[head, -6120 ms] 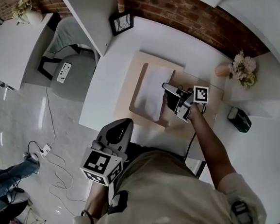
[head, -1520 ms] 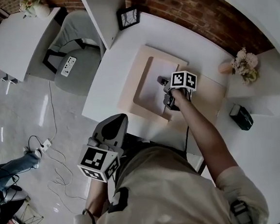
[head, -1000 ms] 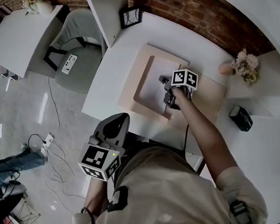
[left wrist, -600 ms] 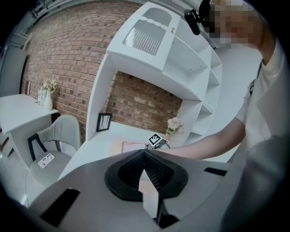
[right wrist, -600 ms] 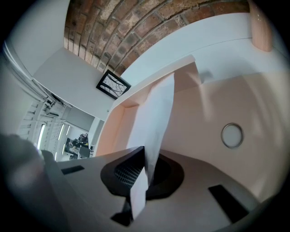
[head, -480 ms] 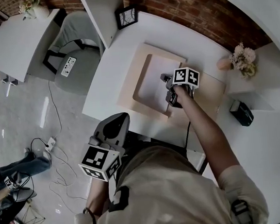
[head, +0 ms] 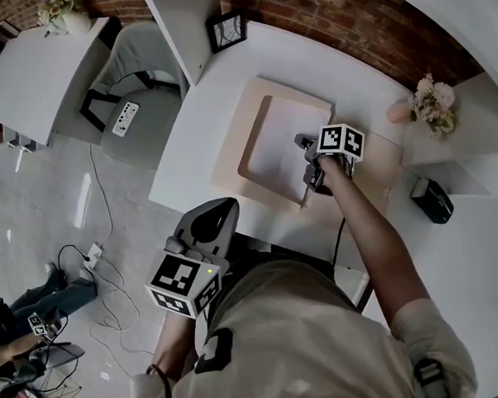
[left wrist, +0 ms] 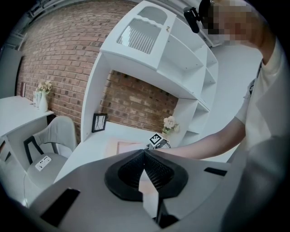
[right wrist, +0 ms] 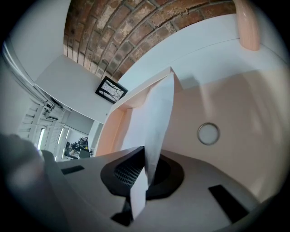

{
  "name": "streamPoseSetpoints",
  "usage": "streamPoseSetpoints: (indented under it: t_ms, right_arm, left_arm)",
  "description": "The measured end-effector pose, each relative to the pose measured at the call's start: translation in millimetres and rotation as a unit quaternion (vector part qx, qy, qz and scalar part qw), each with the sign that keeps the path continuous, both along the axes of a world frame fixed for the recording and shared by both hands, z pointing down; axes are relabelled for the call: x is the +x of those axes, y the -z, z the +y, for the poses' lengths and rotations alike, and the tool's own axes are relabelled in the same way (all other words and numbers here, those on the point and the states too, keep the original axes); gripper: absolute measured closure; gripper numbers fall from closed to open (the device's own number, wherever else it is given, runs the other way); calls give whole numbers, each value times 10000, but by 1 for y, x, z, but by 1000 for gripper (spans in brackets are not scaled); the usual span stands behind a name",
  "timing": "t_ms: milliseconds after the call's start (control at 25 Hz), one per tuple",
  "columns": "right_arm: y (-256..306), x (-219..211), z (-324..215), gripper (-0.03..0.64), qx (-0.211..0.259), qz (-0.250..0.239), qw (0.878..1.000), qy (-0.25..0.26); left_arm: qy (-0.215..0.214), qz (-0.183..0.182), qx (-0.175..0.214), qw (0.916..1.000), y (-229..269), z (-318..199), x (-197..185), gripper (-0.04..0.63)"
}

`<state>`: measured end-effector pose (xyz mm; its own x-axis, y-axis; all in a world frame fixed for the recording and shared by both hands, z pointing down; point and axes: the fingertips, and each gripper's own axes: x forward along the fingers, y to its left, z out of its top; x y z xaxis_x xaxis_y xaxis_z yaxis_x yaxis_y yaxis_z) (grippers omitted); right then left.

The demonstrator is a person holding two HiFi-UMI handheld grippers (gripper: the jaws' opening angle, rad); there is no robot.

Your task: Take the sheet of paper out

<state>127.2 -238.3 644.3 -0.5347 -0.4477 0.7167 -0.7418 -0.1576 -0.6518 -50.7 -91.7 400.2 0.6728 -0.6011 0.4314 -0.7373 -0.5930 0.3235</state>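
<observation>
A white sheet of paper [head: 272,146] lies in an open peach folder [head: 231,167] on the white desk. My right gripper [head: 300,142] sits at the sheet's right edge, shut on it. In the right gripper view the sheet [right wrist: 157,115] rises on edge out from between the jaws of the right gripper [right wrist: 146,157], with the folder's flap and its round snap [right wrist: 208,133] beside it. My left gripper [head: 222,208] hangs off the desk's near edge by the person's body. In its own view the left gripper [left wrist: 144,152] is shut with nothing in it.
A framed picture [head: 226,33] leans at the desk's back. A pink vase of flowers [head: 430,109] and a black device [head: 428,200] stand to the right. A grey chair [head: 130,74] is at the left, with cables [head: 98,259] on the floor.
My right gripper has drifted slightly right with the sheet's edge pinched in it. The left gripper has stayed where it was.
</observation>
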Motion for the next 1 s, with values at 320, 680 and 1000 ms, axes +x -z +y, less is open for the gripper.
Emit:
streamPoseSetpoints:
  t_ms: [320,680,1000]
  right_arm:
    - [2,4,0,589,48,27,10000,-39]
    - [0,15,4,589,18,116,9999,-97]
    - [2,22,8,589,45,162,9997,-156]
  left_arm:
    - [-67,-29,60,10000,3,3,1,580]
    - [-140,-24,61,9999,3,1,7,580]
    - [-212,2,79,9997,4,0,9,580]
